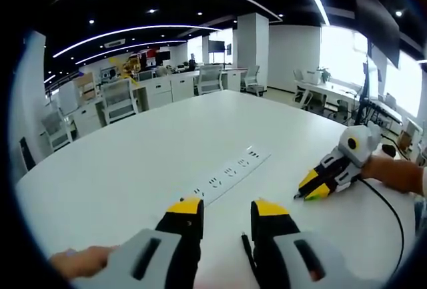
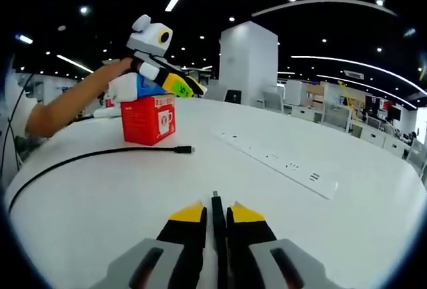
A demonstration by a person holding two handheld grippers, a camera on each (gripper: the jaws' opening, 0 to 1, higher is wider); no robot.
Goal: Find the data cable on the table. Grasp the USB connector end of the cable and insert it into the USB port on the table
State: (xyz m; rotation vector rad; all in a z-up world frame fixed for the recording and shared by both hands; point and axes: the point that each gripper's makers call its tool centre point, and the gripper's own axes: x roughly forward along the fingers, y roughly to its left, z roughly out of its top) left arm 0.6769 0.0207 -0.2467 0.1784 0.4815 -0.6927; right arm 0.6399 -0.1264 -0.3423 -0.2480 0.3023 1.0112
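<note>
Two tools work over a white surface point(image 1: 133, 162) in an open office. In the right gripper view, the right tool point(image 2: 217, 215) has its yellow-tipped jaws pressed together on the black data cable point(image 2: 216, 235), which runs up between them; its small connector end point(image 2: 215, 195) pokes out just past the tips. Ahead and to the right of it on the surface lies a long white power strip point(image 2: 280, 162) (its sockets and ports face up), apart from the tool. To the left a second black cable point(image 2: 93, 159) curves across the surface, its plug end point(image 2: 183, 149) lying free just beside a red box point(image 2: 149, 120). Behind the box the left tool point(image 2: 181, 86) is held above the surface by a person's forearm point(image 2: 67, 109); from this angle I cannot tell how its jaws stand.

In the left gripper view, the left tool point(image 1: 227, 212) has its jaws parted with nothing between them, hovering over the near end of the power strip point(image 1: 227, 172). A thin black cable end point(image 1: 248, 249) lies on the surface just beside the right-hand jaw. The right tool point(image 1: 317, 185) comes in from the right, tips down at the surface, with a black cable point(image 1: 390, 209) trailing from it. Desks and chairs point(image 1: 120, 99) stand in the background.
</note>
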